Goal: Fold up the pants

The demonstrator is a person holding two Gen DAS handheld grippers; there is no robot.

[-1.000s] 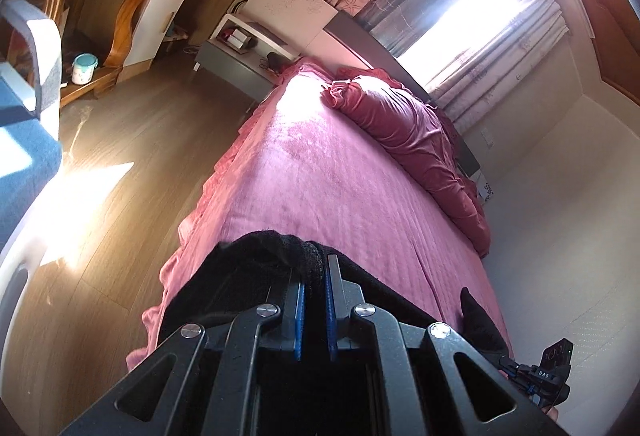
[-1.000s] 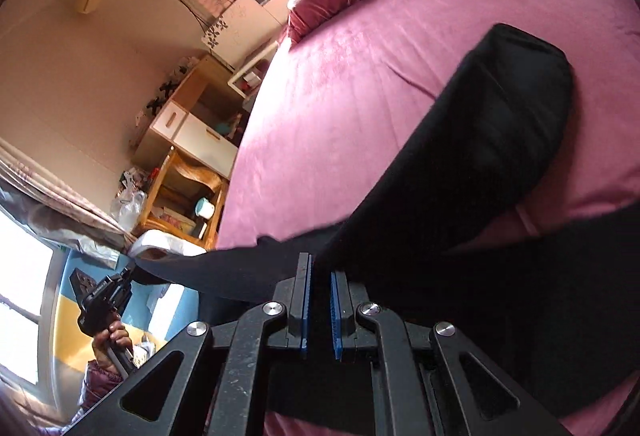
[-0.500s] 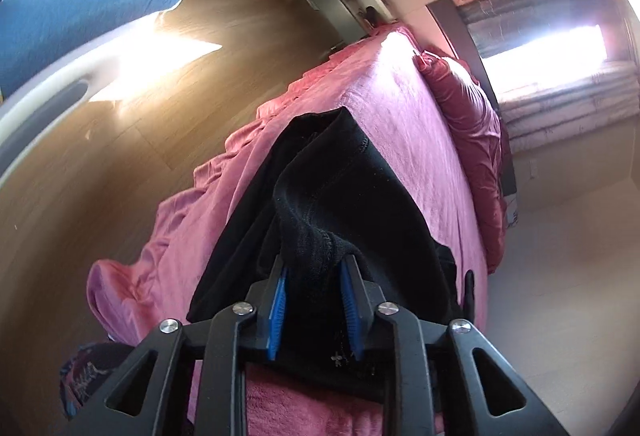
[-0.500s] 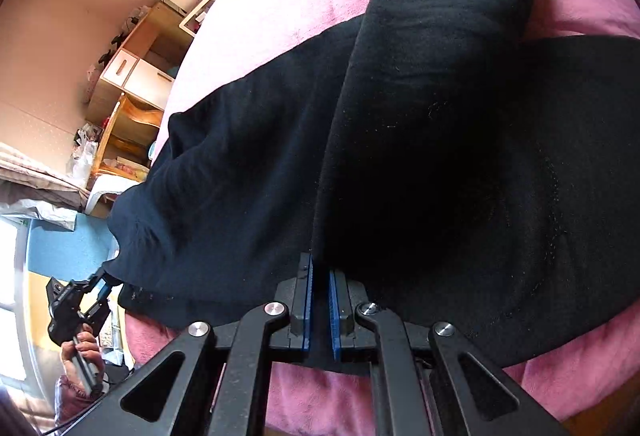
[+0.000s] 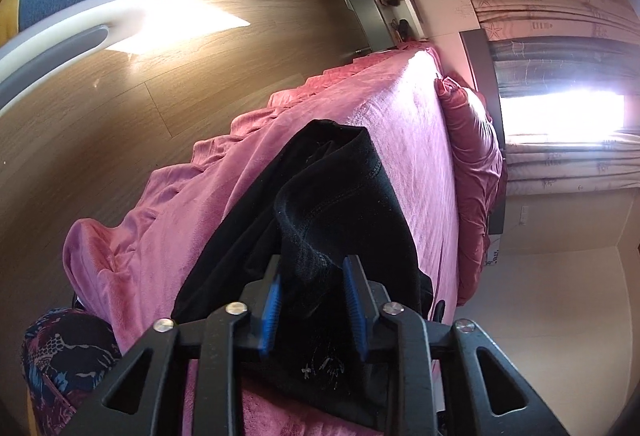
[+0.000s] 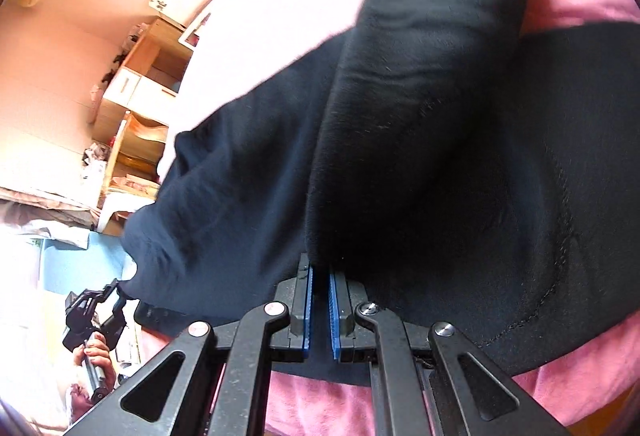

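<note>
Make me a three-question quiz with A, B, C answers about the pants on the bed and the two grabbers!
1. Where do the pants lie?
A. on the bed
B. on the floor
C. on a chair

2. What colour is the bed cover?
A. green
B. pink
C. white

3. How is the left gripper?
A. shut tight on nothing
B. out of sight
C. open, with cloth between its fingers

Answers:
1 A, black cloth spreads over the bed.
2 B, the cover looks pink in both views.
3 C, its blue pads stand apart around a bunch of pants.
</note>
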